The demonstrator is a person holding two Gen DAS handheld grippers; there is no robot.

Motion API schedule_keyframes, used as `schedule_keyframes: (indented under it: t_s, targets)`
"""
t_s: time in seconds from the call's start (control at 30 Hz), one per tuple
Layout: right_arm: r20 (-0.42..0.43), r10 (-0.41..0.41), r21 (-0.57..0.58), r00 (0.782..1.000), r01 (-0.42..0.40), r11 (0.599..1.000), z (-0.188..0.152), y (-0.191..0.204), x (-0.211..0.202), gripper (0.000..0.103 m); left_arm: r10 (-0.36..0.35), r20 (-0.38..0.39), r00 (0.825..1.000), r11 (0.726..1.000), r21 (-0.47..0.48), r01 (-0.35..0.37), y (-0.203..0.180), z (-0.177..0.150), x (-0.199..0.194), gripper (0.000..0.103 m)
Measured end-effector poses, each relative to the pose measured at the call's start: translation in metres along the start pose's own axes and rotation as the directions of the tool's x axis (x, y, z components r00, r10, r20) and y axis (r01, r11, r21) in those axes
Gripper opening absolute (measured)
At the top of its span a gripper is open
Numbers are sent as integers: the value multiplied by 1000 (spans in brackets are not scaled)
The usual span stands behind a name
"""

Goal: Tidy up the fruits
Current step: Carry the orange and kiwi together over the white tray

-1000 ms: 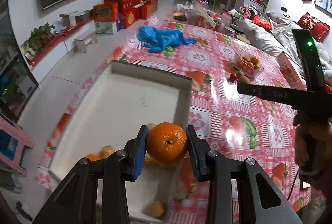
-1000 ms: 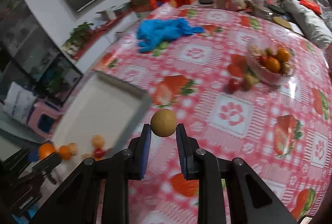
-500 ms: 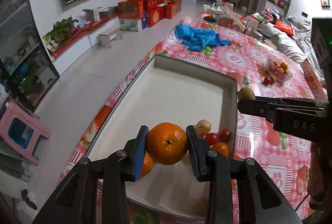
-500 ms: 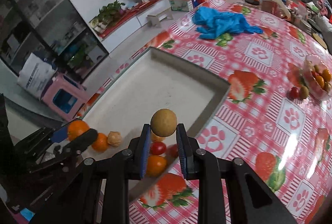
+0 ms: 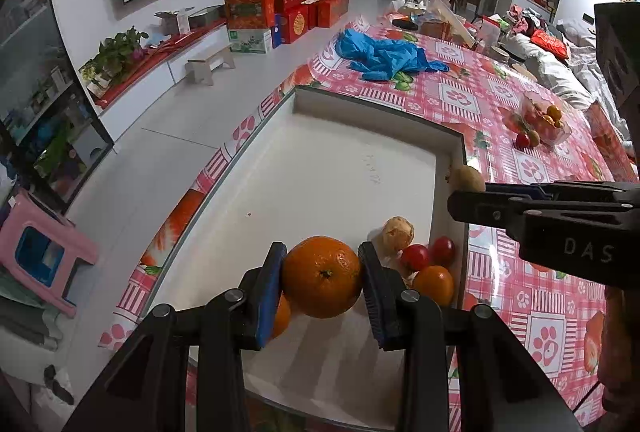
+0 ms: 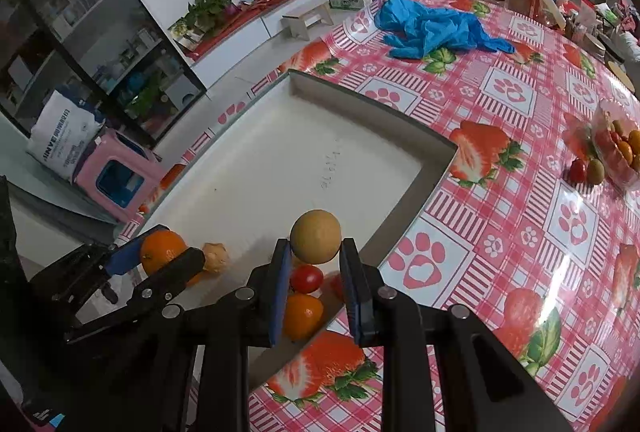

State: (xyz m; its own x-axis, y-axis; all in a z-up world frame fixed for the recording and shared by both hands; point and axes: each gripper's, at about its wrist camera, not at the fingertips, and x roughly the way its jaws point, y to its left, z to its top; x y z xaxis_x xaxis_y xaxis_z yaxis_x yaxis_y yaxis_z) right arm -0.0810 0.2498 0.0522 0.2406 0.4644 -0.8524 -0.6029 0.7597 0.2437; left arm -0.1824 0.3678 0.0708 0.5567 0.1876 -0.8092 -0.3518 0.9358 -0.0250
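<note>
Compared with a second ago: both grippers now over the near corner of the white tray (image 5: 340, 159), no longer out over the checked tablecloth (image 6: 508, 216). Much more of the tray floor in view, and the small heap of fruit in its corner now plain instead of blurred. Grips unchanged.

Left gripper (image 5: 322, 282): clamped on an orange (image 5: 322, 276), blue pads pressed to both its sides, held above the tray's near end. Right gripper (image 6: 315, 272): clamped on a small round tan fruit (image 6: 315, 236), pinched low so most of it sticks up above the pads, held just over the tray's right wall (image 6: 420, 175).

In the tray, all in the near right corner: a pale brown knobbly fruit (image 5: 397, 230), two cherry tomatoes (image 5: 414, 256) side by side, touching a small tangerine (image 5: 434, 284) nearest the camera. One more orange-coloured fruit (image 5: 282, 316) partly hidden behind the left pad. Rest of the tray floor bare, with a faint scribble near the middle.

Well apart, farther along the table: a clear plastic bowl (image 6: 600, 127) holding orange and red fruit, with a cherry tomato (image 6: 577, 169) and a brownish-green fruit (image 6: 595, 171) lying on the cloth just beside it. Beyond the tray's far wall, a crumpled heap of blue gloves (image 6: 436, 27).
</note>
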Motion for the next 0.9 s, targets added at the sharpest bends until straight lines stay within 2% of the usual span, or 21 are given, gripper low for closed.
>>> schedule_keyframes:
  t_s: [0.9]
  targets:
    - [-52,2,9,999,-2,1000,-12,-9,22,27,6,-49,999,1000,5,-5,-9,-6,19,39]
